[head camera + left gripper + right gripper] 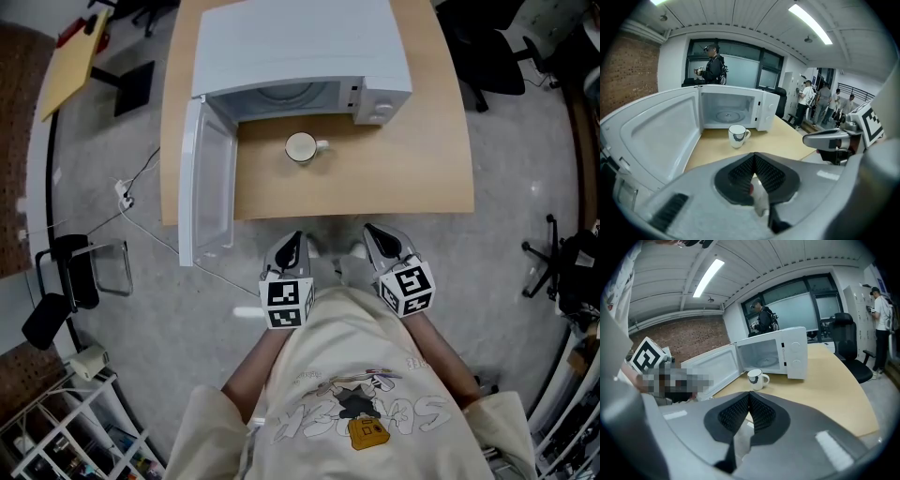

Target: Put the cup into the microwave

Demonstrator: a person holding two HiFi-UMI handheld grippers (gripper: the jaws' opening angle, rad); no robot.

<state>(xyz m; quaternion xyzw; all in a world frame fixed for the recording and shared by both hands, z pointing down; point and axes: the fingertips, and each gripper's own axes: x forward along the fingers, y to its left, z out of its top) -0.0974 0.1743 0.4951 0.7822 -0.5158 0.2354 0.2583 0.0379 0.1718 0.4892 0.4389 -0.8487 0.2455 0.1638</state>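
A white cup (301, 148) with a dark rim stands upright on the wooden table (412, 178), just in front of the white microwave (300, 52), its handle to the right. The microwave's door (208, 183) hangs open to the left and the cavity with its glass plate (726, 115) holds nothing. Both grippers sit close to the person's body, short of the table's near edge. My left gripper (292, 246) is shut with nothing in it, and so is my right gripper (373, 234). The cup (737, 136) shows ahead in the left gripper view, and the cup (756, 378) likewise in the right gripper view.
The open door juts past the table's front left edge. On the floor at left lie a cable with a plug (124, 197) and a black chair (66, 281). Office chairs (497, 56) stand at the right. Several people (811, 101) stand in the background.
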